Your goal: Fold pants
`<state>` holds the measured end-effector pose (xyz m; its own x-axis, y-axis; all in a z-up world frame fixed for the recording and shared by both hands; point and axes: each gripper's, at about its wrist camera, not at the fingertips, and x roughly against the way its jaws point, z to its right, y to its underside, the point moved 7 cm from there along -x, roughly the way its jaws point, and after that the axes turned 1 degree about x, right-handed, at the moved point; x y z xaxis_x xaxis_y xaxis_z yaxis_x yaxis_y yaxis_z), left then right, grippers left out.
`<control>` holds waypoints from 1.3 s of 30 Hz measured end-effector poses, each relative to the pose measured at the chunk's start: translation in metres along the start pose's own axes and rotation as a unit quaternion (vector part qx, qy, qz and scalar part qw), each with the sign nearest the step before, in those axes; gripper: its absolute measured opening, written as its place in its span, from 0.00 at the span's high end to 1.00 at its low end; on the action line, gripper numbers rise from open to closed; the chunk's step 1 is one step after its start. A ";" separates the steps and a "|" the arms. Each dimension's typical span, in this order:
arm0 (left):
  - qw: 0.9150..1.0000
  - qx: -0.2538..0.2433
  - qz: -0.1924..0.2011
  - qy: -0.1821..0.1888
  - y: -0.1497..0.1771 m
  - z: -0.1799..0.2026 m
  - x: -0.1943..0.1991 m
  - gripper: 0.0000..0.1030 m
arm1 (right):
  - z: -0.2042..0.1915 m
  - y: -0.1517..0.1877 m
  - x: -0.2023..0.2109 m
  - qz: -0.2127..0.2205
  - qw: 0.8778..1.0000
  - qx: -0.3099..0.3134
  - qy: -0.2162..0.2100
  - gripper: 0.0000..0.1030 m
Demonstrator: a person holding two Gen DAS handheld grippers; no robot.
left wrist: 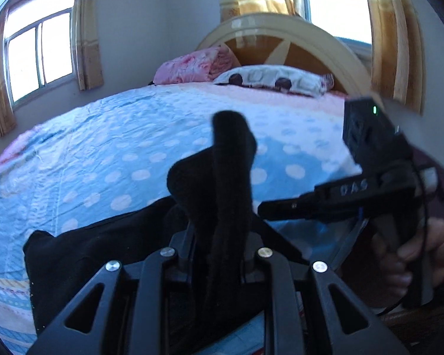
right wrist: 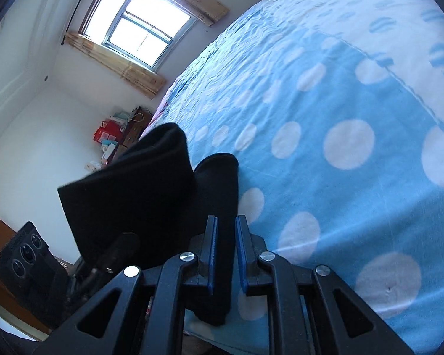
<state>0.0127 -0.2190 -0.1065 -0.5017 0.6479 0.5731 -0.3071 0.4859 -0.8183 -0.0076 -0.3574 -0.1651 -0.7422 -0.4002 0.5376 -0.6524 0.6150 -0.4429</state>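
Observation:
The black pants (left wrist: 228,159) stick up in a bunched fold between the fingers of my left gripper (left wrist: 222,236), which is shut on them. More of the cloth (left wrist: 74,251) lies on the bed at the lower left. My right gripper (right wrist: 225,219) is shut on another black fold (right wrist: 219,177) between its blue pads (right wrist: 212,245). A wider flap (right wrist: 127,192) hangs over to the left. In the left wrist view my right gripper (left wrist: 269,208) reaches in from the right, held by a hand (left wrist: 414,254); cloth trails from its tip.
The bed (left wrist: 118,153) has a blue cover with white dots (right wrist: 340,118). At its head lie a pink blanket (left wrist: 192,65), a patterned pillow (left wrist: 269,80) and a round wooden headboard (left wrist: 325,47). Curtained windows (left wrist: 38,53) and cluttered shelves (right wrist: 115,139) stand beyond.

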 end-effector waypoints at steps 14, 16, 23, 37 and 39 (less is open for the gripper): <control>0.995 -0.062 -0.053 -0.059 0.028 -0.013 0.029 0.15 | 0.018 -0.006 0.021 0.013 0.999 -0.039 -0.011 0.87; 0.996 -0.043 -0.043 -0.063 0.029 -0.030 0.048 0.14 | 0.025 -0.010 0.031 0.027 0.997 -0.067 -0.028 0.85; 0.988 0.077 -0.022 -0.134 0.030 -0.121 0.093 0.10 | 0.001 -0.041 0.028 0.024 0.988 -0.093 -0.124 0.21; 0.963 0.223 -0.042 -0.143 0.068 -0.190 0.091 0.10 | -0.053 -0.029 -0.036 -0.038 0.986 0.150 0.067 0.63; 0.961 0.228 -0.039 -0.150 0.069 -0.195 0.093 0.10 | -0.063 -0.030 -0.035 -0.046 0.987 0.149 0.050 0.68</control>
<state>0.1030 -0.0107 -0.1009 -0.6522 0.3891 0.6505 -0.6412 0.1744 -0.7473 0.0477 -0.3192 -0.1251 -0.6681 -0.3669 0.6474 -0.7439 0.3467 -0.5713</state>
